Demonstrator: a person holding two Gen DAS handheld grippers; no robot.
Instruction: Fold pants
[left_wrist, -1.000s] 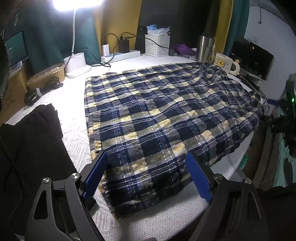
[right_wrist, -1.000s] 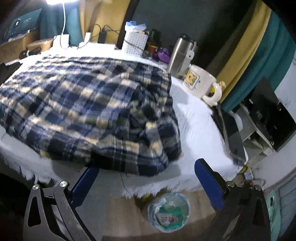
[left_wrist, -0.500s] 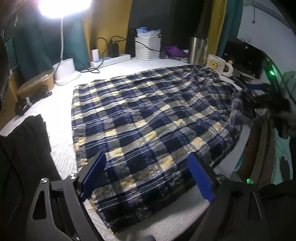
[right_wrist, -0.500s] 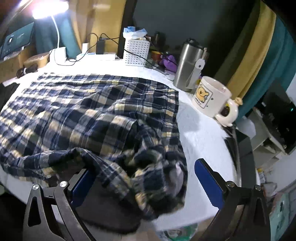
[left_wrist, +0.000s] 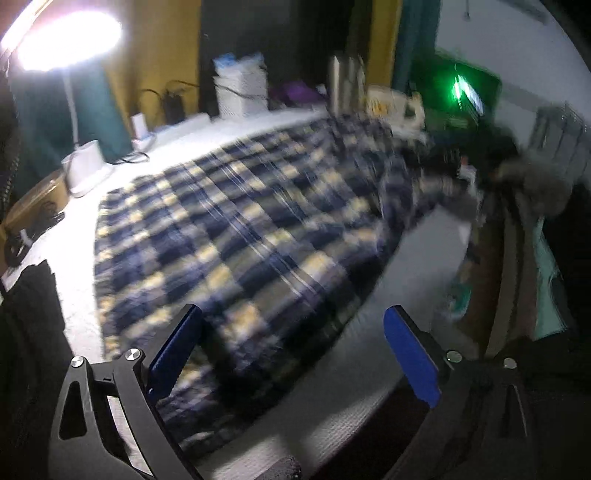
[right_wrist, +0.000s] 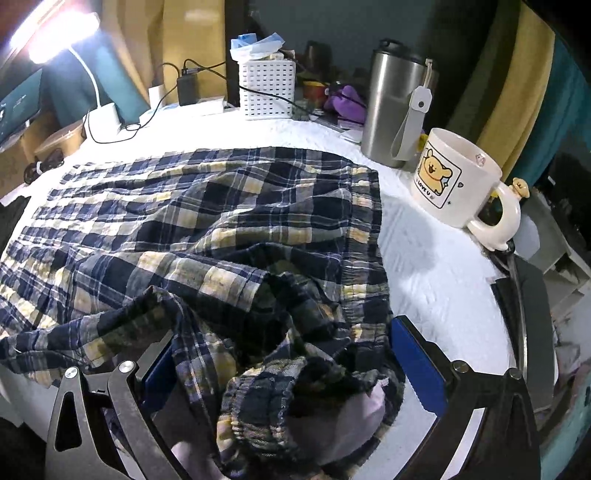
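Observation:
Navy, yellow and white plaid pants (right_wrist: 207, 221) lie spread on a white-covered table (right_wrist: 436, 266); they also show, blurred, in the left wrist view (left_wrist: 236, 236). My right gripper (right_wrist: 280, 373) is open, its blue pads either side of the bunched waistband (right_wrist: 280, 398) at the near right end. My left gripper (left_wrist: 291, 354) is open, hovering over the near edge of the pants, holding nothing. The far right of the pants looks lifted (left_wrist: 436, 188) in the left wrist view.
A cartoon mug (right_wrist: 454, 177), steel tumbler (right_wrist: 391, 107), white basket (right_wrist: 266, 86), power strip and cables (right_wrist: 184, 107) line the back. A lamp (left_wrist: 66, 40) glares at left. Black cloth (left_wrist: 26, 332) lies at the table's left end.
My right gripper moved in over the table, and the waistband now sits bunched between its open pads. My left gripper swung rightward along the near edge; its view is motion-blurred.

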